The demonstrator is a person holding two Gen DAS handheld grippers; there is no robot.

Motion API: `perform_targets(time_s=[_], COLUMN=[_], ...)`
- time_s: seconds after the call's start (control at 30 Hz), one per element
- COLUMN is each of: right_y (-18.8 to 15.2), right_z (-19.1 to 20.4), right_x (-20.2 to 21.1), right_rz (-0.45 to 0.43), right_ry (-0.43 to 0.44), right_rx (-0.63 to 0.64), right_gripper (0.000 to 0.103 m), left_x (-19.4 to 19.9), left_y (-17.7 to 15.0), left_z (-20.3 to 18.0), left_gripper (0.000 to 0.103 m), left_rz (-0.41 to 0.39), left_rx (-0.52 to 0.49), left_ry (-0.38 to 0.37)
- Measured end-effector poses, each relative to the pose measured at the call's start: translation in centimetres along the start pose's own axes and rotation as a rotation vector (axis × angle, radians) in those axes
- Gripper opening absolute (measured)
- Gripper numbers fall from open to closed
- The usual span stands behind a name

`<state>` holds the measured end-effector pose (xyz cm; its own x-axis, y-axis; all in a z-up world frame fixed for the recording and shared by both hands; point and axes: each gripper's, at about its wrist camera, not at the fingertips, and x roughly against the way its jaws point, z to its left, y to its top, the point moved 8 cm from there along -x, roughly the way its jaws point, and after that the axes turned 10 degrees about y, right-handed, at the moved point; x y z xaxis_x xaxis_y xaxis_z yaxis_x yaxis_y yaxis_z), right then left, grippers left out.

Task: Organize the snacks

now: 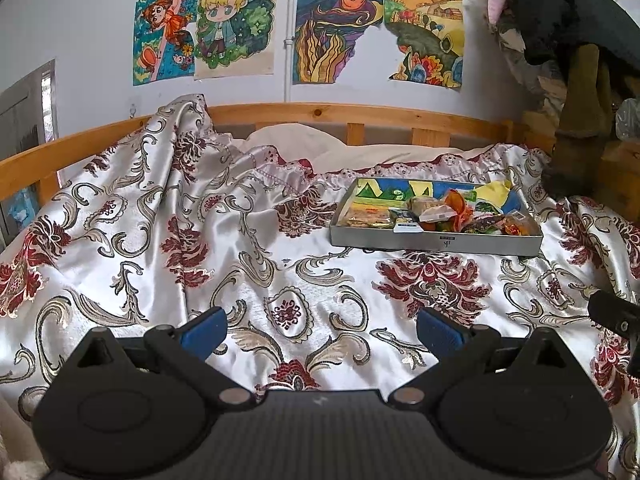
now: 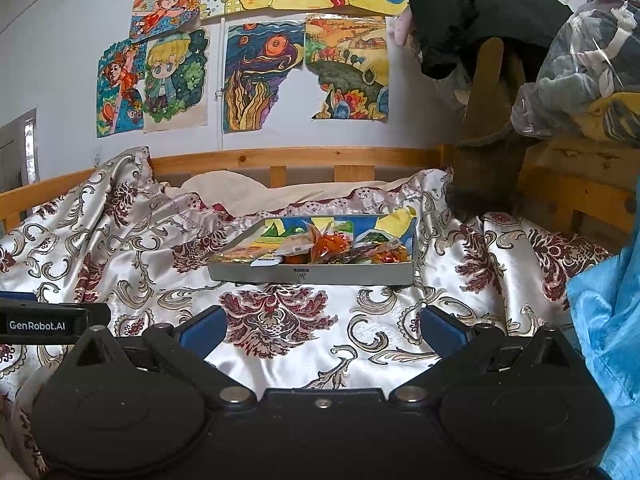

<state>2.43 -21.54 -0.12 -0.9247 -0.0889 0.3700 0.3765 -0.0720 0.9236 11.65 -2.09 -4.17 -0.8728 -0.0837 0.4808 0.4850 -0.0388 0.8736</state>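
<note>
A shallow grey box (image 1: 436,242) (image 2: 312,273) sits on the patterned bedspread and holds several wrapped snacks (image 1: 456,214) (image 2: 332,249), orange, yellow and green. My left gripper (image 1: 322,330) hangs open over the bedspread, well short of the box, which lies ahead and to its right. My right gripper (image 2: 322,330) is also open and empty, with the box straight ahead of it. The left gripper's side (image 2: 44,322) shows at the left edge of the right wrist view. The right gripper's tip (image 1: 616,316) shows at the right edge of the left wrist view.
The silver and red bedspread (image 1: 280,272) is rumpled into folds on the left. A wooden bed rail (image 1: 320,114) runs along the back under a wall with drawings. Dark clothes and bagged items (image 2: 580,64) pile up at the right. A blue cloth (image 2: 608,340) lies at the right edge.
</note>
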Motion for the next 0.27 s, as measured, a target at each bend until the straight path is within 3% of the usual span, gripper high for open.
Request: perform_targets(time_s=[0.27], right_y=[0.05], right_z=[0.04], right_x=[-0.06], right_rz=[0.002], right_ry=[0.0], right_rx=[0.001], right_gripper=[0.102], left_x=[-0.11], left_y=[-0.1], left_z=[-0.27], left_gripper=[0.103], left_rz=[0.007], left_rx=[-0.005], left_ry=[-0.005])
